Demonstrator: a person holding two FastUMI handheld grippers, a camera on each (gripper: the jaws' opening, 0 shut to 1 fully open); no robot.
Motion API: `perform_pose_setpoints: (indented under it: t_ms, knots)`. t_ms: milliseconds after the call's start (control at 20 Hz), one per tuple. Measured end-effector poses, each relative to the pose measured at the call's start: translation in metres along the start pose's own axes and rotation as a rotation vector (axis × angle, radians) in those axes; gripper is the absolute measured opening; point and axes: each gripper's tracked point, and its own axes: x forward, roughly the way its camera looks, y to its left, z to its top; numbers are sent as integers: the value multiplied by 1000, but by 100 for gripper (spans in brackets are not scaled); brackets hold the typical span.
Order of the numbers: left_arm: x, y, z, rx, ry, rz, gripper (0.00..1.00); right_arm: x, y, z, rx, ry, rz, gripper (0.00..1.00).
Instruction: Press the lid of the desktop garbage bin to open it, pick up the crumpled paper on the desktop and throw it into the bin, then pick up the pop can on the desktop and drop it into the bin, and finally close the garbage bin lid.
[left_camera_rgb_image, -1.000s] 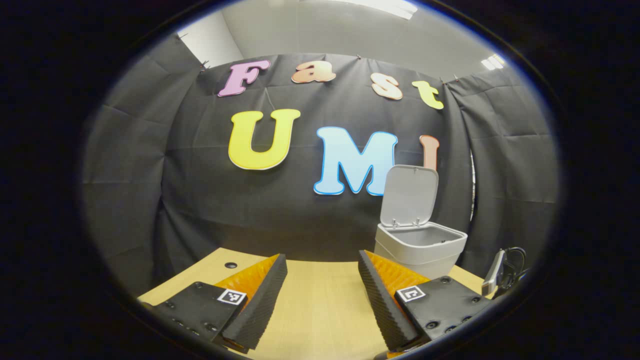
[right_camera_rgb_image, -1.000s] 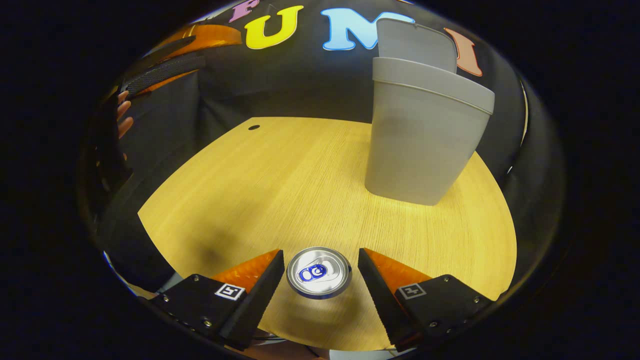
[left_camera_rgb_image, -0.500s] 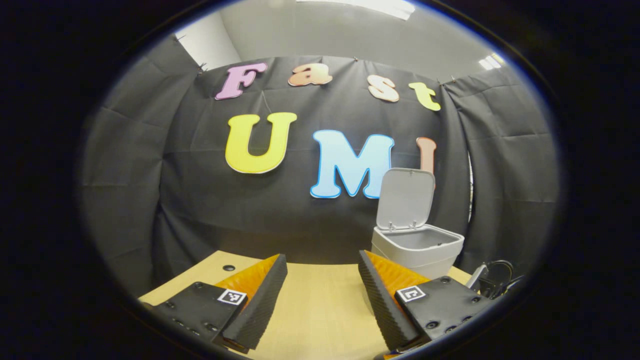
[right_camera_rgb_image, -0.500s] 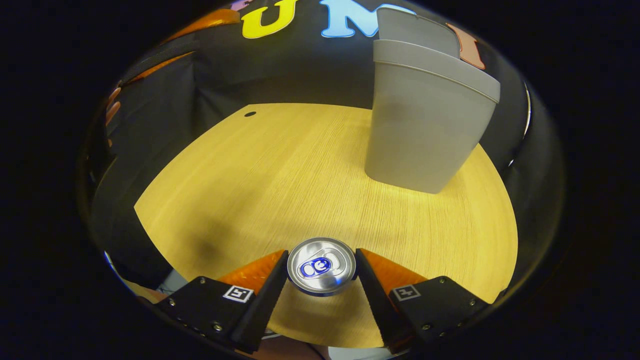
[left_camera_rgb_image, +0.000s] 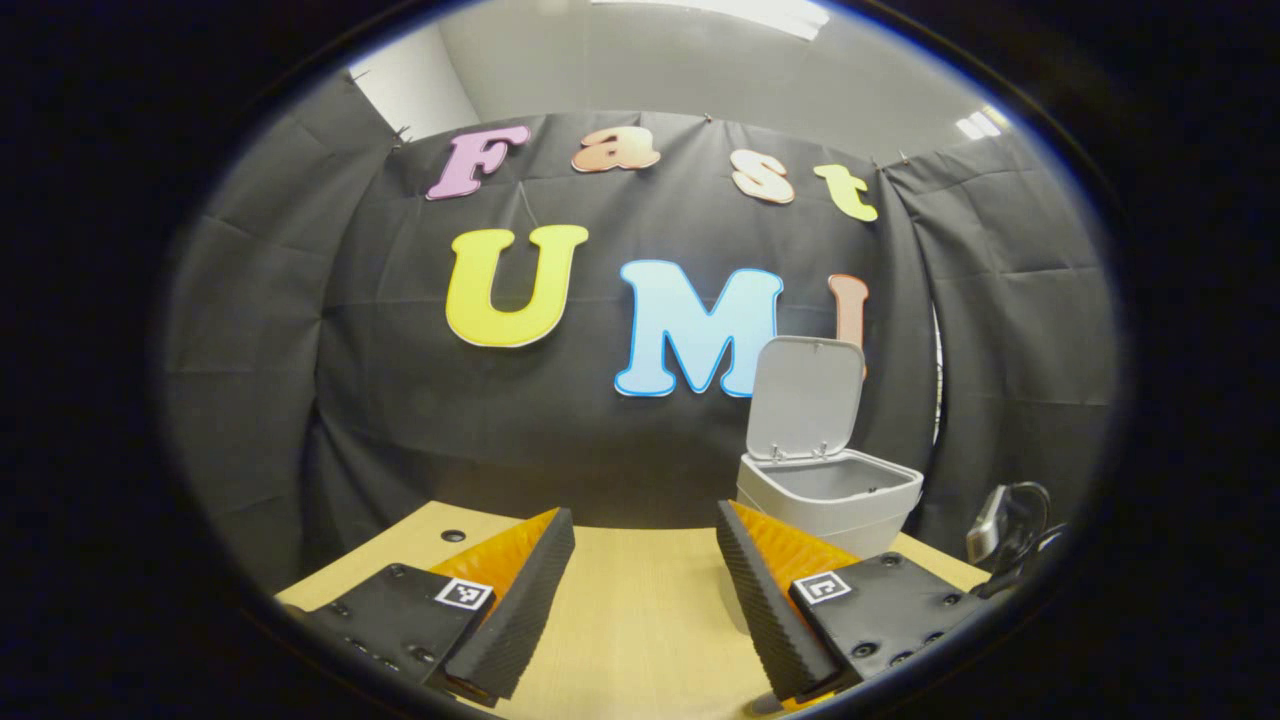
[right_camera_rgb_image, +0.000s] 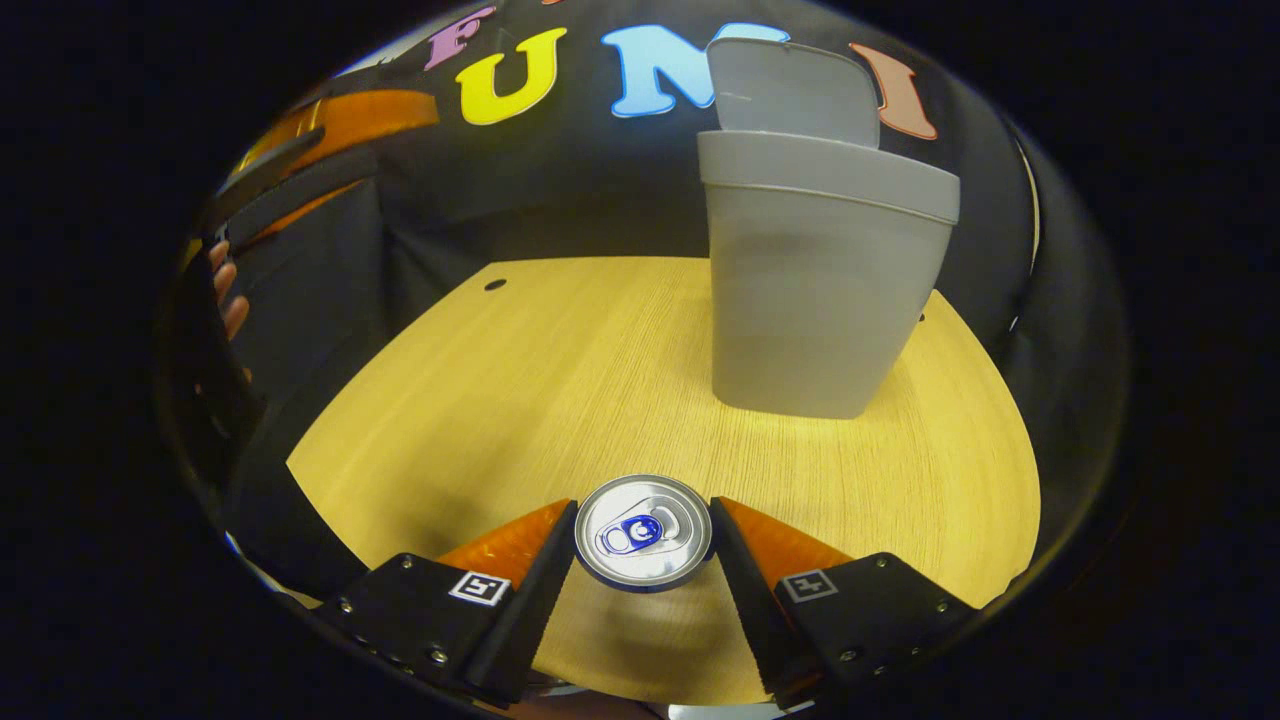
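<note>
The right gripper (right_camera_rgb_image: 643, 560) pinched the pop can (right_camera_rgb_image: 643, 531) upright, well in front of the garbage bin (right_camera_rgb_image: 820, 270); bin lid (right_camera_rgb_image: 795, 92) stood raised. The left gripper (left_camera_rgb_image: 645, 590) hung spread, empty.

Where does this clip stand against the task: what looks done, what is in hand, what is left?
Done: the garbage bin has its lid up, and no crumpled paper lies on the visible desktop; whether it is inside the bin cannot be seen. In hand: the right gripper is shut on the upright pop can. The left gripper is open, holding nothing. Left: drop the can in and close the lid.
</note>
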Motion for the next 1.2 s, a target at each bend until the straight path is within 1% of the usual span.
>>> perform_pose_setpoints:
  t_ms: [100, 250, 400, 450, 500, 700, 750, 800, 1000, 1150, 1200]
  knots:
    - [-1, -1, -1, 1, 4, 3, 96, -9, -3, 13, 11, -47, 4, 83]
    - [-2, -3, 0, 2, 2, 4, 96, -17, -14, 36, -30, -120, -19, 83]
    - [-4, -8, 1, 13, -2, 1, 96, -30, -15, 60, -58, -195, -23, 83]
    - [-3, -10, 0, 18, -2, -2, 96, -35, -18, 71, -71, -223, -26, 80]
    - [-4, -10, 1, 22, -2, -1, 96, -38, -20, 83, -87, -252, -31, 83]
    - [-6, -10, 3, 34, -5, -2, 95, -59, -24, 126, -132, -379, -59, 83]
    - [-5, -11, 4, 36, -7, -1, 93, -65, -24, 135, -139, -407, -64, 83]
    - [-5, -10, 4, 38, -9, -1, 96, -69, -26, 143, -151, -436, -69, 83]
    - [-6, -7, 6, 36, -15, 8, 96, -83, -30, 162, -197, -515, -115, 83]
    - [-6, -5, 7, 37, -19, 11, 96, -91, -28, 176, -215, -573, -121, 83]
    - [-6, -5, 7, 37, -21, 11, 94, -94, -27, 182, -225, -592, -127, 83]
